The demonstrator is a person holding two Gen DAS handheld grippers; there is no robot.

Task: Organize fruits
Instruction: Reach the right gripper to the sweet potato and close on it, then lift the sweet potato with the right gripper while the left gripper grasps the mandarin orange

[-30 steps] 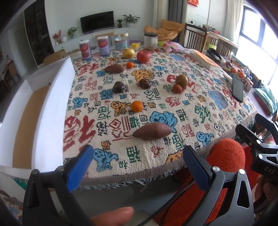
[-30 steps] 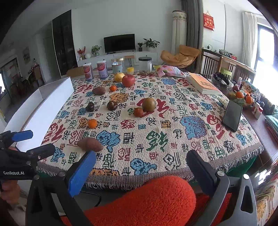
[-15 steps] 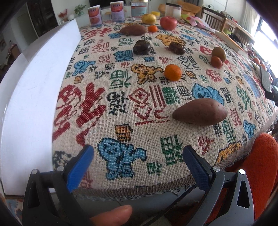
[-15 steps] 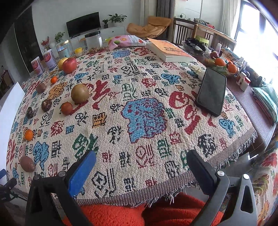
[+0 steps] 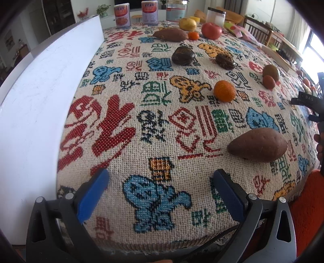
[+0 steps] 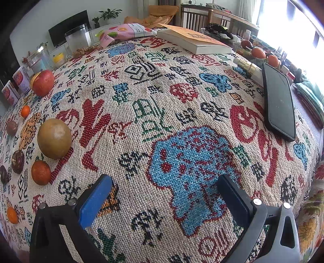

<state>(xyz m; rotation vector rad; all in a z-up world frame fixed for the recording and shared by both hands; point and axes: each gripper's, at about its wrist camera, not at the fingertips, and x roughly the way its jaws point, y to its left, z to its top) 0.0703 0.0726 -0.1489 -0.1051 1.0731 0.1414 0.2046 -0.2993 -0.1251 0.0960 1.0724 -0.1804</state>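
**Both grippers open over the patterned cloth, fruit untouched**

The left gripper (image 5: 160,182) is seen at the bottom of the left wrist view, its blue-padded fingers (image 5: 93,194) spread wide with nothing between them but the woven cloth (image 5: 113,125). A sweet potato (image 5: 257,144) lies at right of centre, just beyond the right finger and apart from it. An orange (image 5: 224,91) is found further up, and two dark fruits (image 5: 183,55) sit above it near the middle. A brown fruit (image 5: 271,70) touches a small red one (image 5: 269,82) at the upper right. At the top, a second sweet potato (image 5: 170,34), a small orange (image 5: 193,35), an apple (image 5: 211,30) and a yellow fruit (image 5: 187,24) are grouped in front of two cans (image 5: 122,13). A white board (image 5: 40,97) fills the left side, along the cloth's edge.

In the right wrist view the right gripper (image 6: 164,192) is likewise held open and empty at the bottom, over a blue motif. The fruit is gathered along the left edge: a round brown fruit (image 6: 54,138), a red-orange one (image 6: 41,173) just below it, the apple (image 6: 43,83) higher up. A phone (image 6: 279,105) lies at the right and a book (image 6: 194,40) at the top, both well apart from the fruit.
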